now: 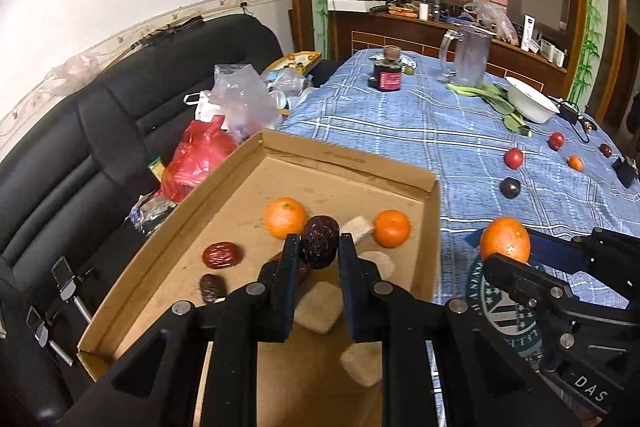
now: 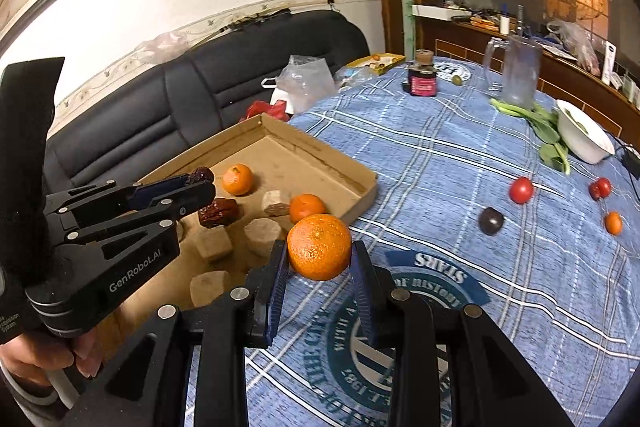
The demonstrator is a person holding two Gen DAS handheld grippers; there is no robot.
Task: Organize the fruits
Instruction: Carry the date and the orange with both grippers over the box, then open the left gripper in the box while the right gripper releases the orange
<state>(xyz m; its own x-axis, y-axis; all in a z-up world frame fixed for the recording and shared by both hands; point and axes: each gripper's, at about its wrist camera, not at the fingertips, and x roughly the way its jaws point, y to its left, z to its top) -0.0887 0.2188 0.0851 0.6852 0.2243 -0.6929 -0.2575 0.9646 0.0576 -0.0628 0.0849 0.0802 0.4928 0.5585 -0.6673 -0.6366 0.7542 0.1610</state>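
Observation:
My left gripper [image 1: 319,247] is shut on a dark wrinkled date [image 1: 320,235] and holds it above the cardboard tray [image 1: 348,163]. In the right wrist view the left gripper [image 2: 198,183] shows over the tray [image 2: 320,151]. My right gripper [image 2: 320,259] is shut on an orange mandarin [image 2: 319,246], held above the blue tablecloth just right of the tray; it also shows in the left wrist view [image 1: 505,239]. In the tray lie two mandarins [image 1: 285,217], [image 1: 392,228], two dates [image 1: 221,254] and several beige blocks [image 1: 320,311].
Loose on the blue checked cloth [image 1: 400,131]: two red fruits [image 2: 521,190], [image 2: 600,187], a dark plum [image 2: 491,221], a small mandarin [image 2: 613,222]. Further back stand a glass jug [image 2: 518,73], a dark bottle [image 2: 422,79], greens and a white bowl [image 2: 584,135]. A black sofa [image 1: 80,147] with bags lies left.

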